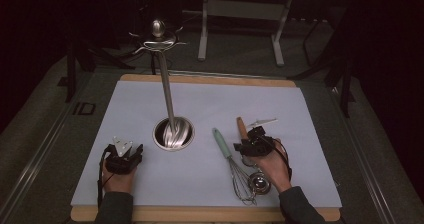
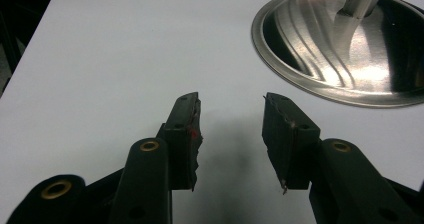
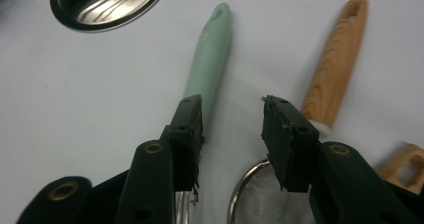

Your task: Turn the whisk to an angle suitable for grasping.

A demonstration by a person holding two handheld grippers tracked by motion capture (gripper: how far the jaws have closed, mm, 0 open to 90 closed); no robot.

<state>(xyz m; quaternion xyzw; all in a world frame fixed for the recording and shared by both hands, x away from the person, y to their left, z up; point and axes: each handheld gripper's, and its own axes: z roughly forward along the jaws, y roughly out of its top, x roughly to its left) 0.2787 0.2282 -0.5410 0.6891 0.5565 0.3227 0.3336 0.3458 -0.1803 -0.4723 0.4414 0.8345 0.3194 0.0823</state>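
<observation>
A steel utensil stand has its round base (image 1: 173,134) on the white sheet and a pole rising to a hooked top (image 1: 158,34). My left gripper (image 1: 131,154) rests left of that base, jaws open over bare sheet (image 2: 231,104), the base (image 2: 345,49) ahead to the right. A mint-handled whisk (image 1: 221,143) and a wooden-handled strainer (image 1: 241,126) lie right of the base. My right gripper (image 1: 252,141) hovers open above them. Its jaws (image 3: 232,106) stand between the mint handle (image 3: 210,54) and the wooden handle (image 3: 335,69), with strainer mesh (image 3: 260,199) beneath.
The white sheet covers a wooden board (image 1: 210,79) on a dark table. A small pale utensil (image 1: 262,121) lies just beyond my right gripper, and another wooden piece (image 3: 405,166) sits at the right gripper view's lower right. A metal frame (image 1: 240,14) stands behind the board.
</observation>
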